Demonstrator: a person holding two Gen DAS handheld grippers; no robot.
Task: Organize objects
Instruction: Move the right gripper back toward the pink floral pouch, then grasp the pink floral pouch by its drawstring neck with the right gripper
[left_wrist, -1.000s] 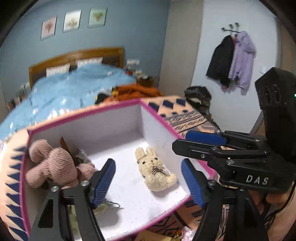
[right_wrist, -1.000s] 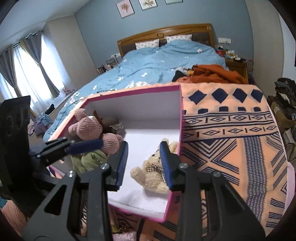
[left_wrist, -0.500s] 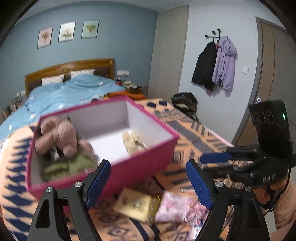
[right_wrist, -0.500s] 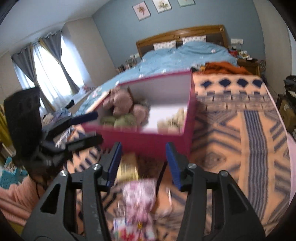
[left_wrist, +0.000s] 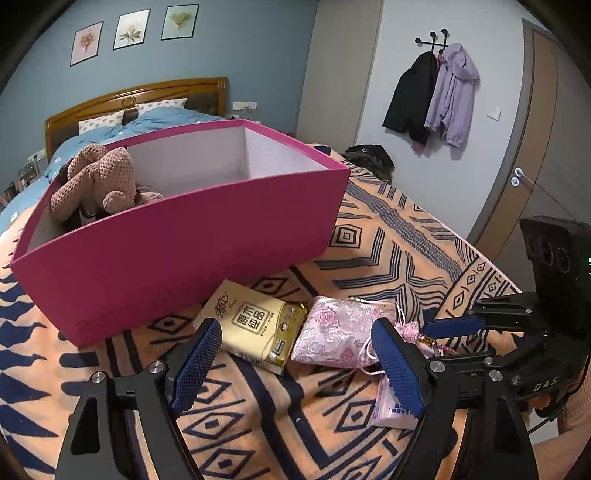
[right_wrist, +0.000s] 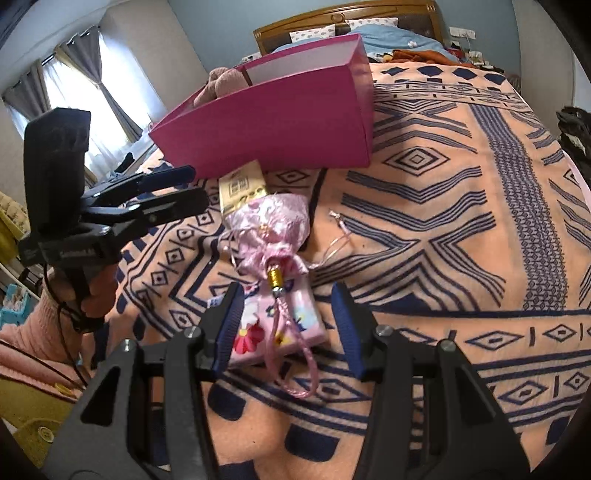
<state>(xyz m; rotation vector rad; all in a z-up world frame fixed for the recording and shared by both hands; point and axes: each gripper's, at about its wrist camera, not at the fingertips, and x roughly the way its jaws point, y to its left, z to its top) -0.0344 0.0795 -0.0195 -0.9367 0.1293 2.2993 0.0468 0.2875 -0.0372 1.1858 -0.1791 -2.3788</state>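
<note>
- Here the right gripper (right_wrist: 288, 325) has just widened its jaws around the soft, light, flowered pink tissue pack (right_wrist: 280, 328), not pressing.
- The left gripper (left_wrist: 295, 365) hangs wide, empty, before the magenta cardboard box (left_wrist: 192, 251).

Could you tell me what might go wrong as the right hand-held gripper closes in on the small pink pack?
The pink pouch's tassel cord lies across the pink pack, so the open right hand-held gripper may drag both along. The gold tissue pack touches the pouch and could shift too.
</note>
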